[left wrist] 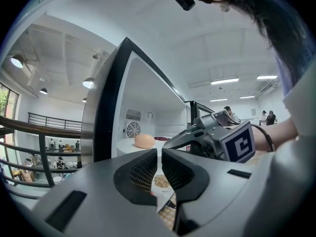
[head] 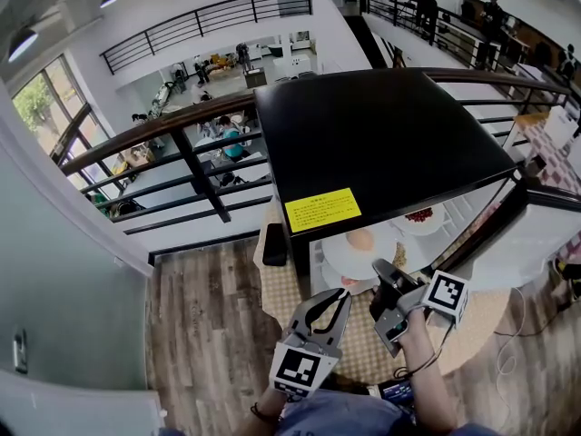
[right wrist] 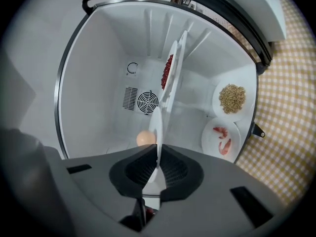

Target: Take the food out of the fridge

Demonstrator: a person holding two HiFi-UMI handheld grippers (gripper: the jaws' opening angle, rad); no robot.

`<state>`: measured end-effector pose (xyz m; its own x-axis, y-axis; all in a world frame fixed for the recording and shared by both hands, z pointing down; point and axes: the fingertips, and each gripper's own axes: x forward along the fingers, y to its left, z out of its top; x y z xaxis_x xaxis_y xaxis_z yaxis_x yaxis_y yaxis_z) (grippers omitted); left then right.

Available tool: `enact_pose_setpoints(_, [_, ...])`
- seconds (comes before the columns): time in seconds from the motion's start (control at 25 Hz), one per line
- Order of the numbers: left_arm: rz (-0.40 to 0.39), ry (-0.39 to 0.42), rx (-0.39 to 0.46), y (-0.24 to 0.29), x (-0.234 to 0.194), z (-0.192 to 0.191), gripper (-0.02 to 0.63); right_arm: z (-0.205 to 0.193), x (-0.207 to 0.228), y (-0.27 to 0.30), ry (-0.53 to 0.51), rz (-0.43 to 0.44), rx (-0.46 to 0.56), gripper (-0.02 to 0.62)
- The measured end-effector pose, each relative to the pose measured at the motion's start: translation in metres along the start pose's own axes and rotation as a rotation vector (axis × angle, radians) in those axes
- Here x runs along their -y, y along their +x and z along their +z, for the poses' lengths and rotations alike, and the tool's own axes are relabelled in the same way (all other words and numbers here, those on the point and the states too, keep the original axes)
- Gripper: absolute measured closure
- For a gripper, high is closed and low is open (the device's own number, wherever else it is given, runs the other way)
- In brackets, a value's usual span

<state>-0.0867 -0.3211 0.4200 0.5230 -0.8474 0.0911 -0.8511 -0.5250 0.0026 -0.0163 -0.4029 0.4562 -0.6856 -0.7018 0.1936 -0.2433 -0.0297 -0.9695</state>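
A small fridge [head: 381, 143] with a black top stands open towards me. On its upper shelf a white plate [head: 363, 254] carries a pale egg-shaped food [head: 360, 240]; a second plate [head: 419, 216] with red food sits behind it. My right gripper [right wrist: 158, 157] is shut on the near rim of the egg plate [right wrist: 159, 127], seen edge-on beside the egg-shaped food [right wrist: 145, 138]. On the lower level lie a grain plate [right wrist: 232, 98] and a shrimp plate [right wrist: 221, 137]. My left gripper [left wrist: 159, 154] is shut on nothing, hanging in front of the fridge beside the right gripper [left wrist: 217, 137].
The fridge stands on a round table with a checkered cloth [right wrist: 286, 122]. A dark flat object [head: 275, 243] lies on the table left of the fridge. Behind it run a dark railing [head: 182, 134] and a drop to a lower floor. Wood flooring [head: 200, 334] is at the left.
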Motion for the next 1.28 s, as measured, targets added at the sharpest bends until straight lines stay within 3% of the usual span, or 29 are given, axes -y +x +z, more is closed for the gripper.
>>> enact_pose_setpoints(0.96, [0.002,0.022,-0.032,-0.015,0.047,0.0,0.578,-0.014,0.011,-0.076,0.039,0.053,-0.02,0.574])
enact_pose_setpoints(1.28, [-0.01,0.029,-0.041,-0.022,0.074,0.0,0.578,-0.018,0.029,-0.114,0.052,0.03,-0.008,0.574])
